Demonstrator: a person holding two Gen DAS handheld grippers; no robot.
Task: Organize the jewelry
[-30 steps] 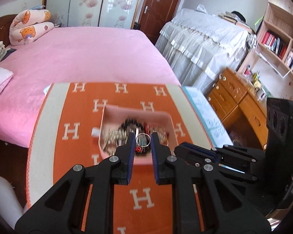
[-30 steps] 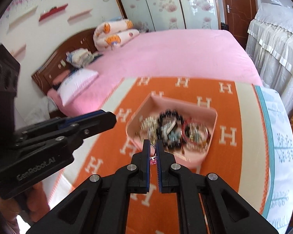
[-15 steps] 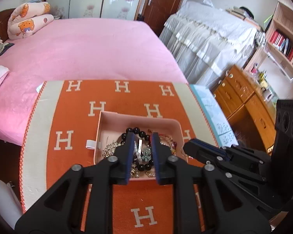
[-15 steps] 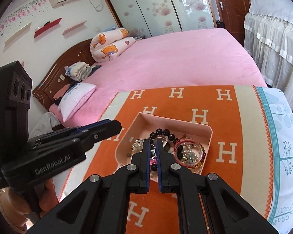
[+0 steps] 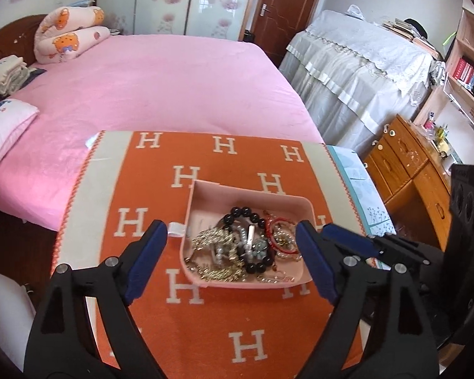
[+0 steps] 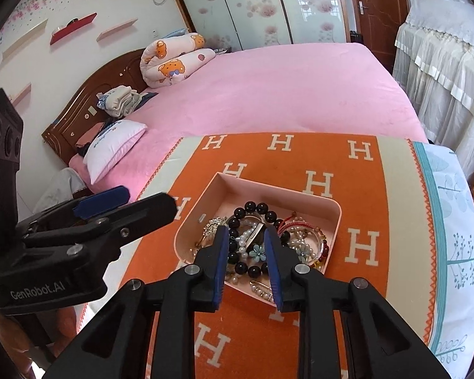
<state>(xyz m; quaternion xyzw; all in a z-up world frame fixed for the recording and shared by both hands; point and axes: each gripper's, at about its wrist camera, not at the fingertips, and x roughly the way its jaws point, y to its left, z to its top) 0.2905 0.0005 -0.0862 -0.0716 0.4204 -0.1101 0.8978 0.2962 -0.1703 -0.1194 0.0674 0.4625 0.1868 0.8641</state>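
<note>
The left tongs (image 5: 233,246) stand released, their blue pads spread to their widest after just springing apart, with nothing pinched between them; they tilt steeply downward over the near half of the pink tray (image 5: 205,186). The right tongs (image 6: 248,252) have also just begun parting and now show a narrow gap, gripping nothing, their tips hanging above the tray's (image 6: 221,178) near side and angled down at much the same slope. In the left view the right tongs lie at the lower right, just beside the tray's right corner.

The tray sits on the orange H-patterned cloth (image 5: 148,189) covering the table, its long axis running from the near left to the far right in the right view. Inside lies a tangle of jewelry: a black bead bracelet (image 6: 257,210) looped across the middle, a red cord bracelet (image 5: 282,221) to its right, gold chains (image 5: 215,240) at the left, pearls (image 6: 245,243) and a small teal flower (image 6: 257,252).

Beyond the table spreads the pink bed (image 5: 161,88).
</note>
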